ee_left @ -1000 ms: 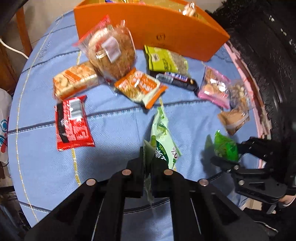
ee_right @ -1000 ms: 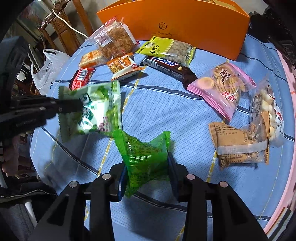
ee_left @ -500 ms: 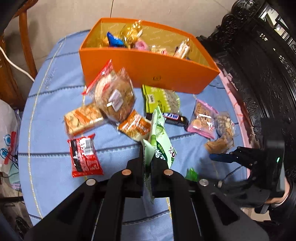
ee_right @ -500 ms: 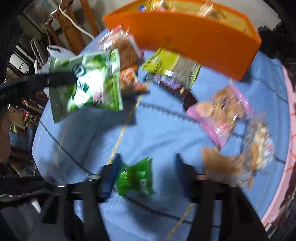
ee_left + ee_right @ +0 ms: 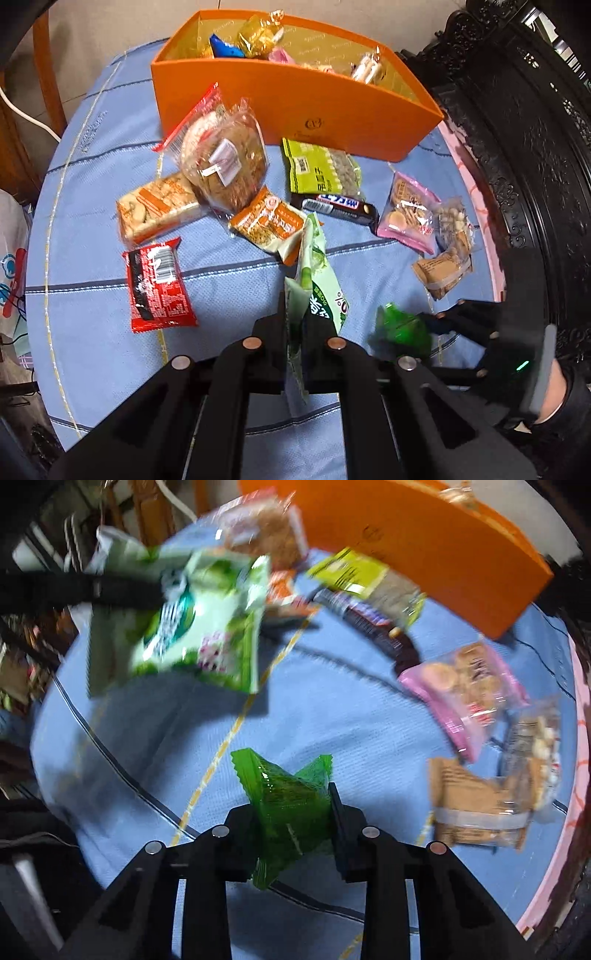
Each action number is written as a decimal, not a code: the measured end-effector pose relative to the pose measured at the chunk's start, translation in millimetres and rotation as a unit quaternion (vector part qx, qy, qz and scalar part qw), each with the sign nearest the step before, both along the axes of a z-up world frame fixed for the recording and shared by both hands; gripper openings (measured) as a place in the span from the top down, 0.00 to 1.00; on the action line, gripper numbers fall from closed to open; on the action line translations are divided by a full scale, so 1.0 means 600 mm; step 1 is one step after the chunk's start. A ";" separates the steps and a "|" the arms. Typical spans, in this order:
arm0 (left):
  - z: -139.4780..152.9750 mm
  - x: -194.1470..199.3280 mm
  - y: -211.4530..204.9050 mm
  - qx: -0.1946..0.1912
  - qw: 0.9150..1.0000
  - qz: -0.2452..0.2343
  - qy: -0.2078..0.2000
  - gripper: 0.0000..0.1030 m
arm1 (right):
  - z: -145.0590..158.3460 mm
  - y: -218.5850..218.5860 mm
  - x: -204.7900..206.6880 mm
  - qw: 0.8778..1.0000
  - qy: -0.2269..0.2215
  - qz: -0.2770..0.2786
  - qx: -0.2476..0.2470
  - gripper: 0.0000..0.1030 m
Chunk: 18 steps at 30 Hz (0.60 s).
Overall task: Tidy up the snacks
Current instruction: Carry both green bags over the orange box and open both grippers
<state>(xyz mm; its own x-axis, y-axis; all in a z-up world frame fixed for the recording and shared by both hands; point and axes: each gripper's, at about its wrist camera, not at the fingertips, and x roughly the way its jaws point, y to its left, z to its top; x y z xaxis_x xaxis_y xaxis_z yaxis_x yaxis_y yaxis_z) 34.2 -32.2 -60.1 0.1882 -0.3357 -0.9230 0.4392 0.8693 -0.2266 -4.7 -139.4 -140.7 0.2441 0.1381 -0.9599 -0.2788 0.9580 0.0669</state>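
Jaws of the left gripper (image 5: 295,332) clamp a light, floppy pale green packet (image 5: 319,280) by its edge. Those of the right gripper (image 5: 291,812) are closing on a small, crinkly, slippery green packet (image 5: 284,794), best held mid-body.

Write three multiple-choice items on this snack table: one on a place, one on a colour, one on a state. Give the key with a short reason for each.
1. Where does the chocolate bar lie?
A. Inside the orange box
B. On the blue cloth, in front of the orange box
C. Under the red packet

2. What colour is the small wrapped snack between the fingers of the right hand-held gripper?
A. Green
B. Pink
C. Red

3. What is the left hand-held gripper doing?
A. Open over bare cloth
B. Pressing on the red packet
C. Clamped on a pale green packet

Key: 1 B, the bar lies on the blue cloth before the orange box. 2 A, its wrapper is translucent green. 3 C, the pale green packet sticks up from between its closed fingers.
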 end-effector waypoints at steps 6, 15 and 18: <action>0.067 0.010 -0.014 -0.022 0.998 -0.025 -0.045 0.95 | 0.079 -0.035 0.031 0.998 -0.058 -0.022 0.020 0.70; 0.166 0.127 -0.068 -0.060 0.992 -0.027 -0.110 0.95 | 0.250 -0.108 0.186 0.979 -0.194 -0.060 0.029 0.70; 0.183 0.201 -0.107 -0.055 0.990 -0.014 -0.128 0.95 | 0.267 -0.130 0.260 0.973 -0.209 -0.086 0.034 0.69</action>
